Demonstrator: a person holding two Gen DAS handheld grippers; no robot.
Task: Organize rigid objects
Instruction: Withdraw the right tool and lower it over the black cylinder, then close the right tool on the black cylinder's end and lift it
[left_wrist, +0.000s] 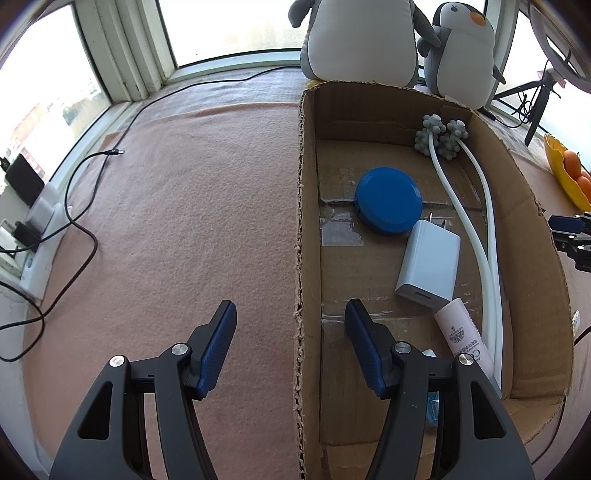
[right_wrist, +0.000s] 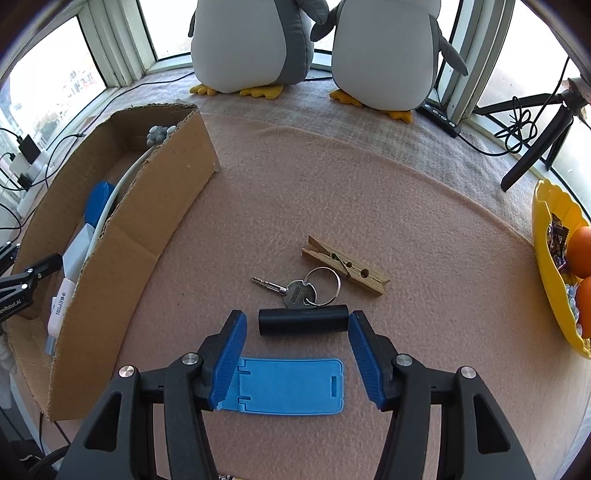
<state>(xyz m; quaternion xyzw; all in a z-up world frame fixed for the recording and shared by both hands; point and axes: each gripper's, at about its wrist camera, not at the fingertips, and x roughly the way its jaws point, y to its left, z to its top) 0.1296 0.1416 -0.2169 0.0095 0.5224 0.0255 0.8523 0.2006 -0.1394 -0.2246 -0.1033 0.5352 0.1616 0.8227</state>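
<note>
At centre frame in the right wrist view, the right gripper (right_wrist: 297, 326) brackets a black cylinder (right_wrist: 303, 319) on pink felt, jaws apart, right pad near its end. The left gripper (left_wrist: 291, 325) straddles the cardboard box (left_wrist: 301, 221) wall, jaws apart, unclamped.

The left gripper (left_wrist: 291, 317) straddles the cardboard box's (left_wrist: 303, 206) wall with jaws apart, above a blue disc (left_wrist: 388, 205), white charger (left_wrist: 428, 267) and pink tube (left_wrist: 465, 338).

- We see the left gripper (left_wrist: 291, 314) tilted steeply down, jaws apart, gripping nothing.
- The right gripper (right_wrist: 297, 325) tilts down too, jaws parted, nothing clamped.
</note>
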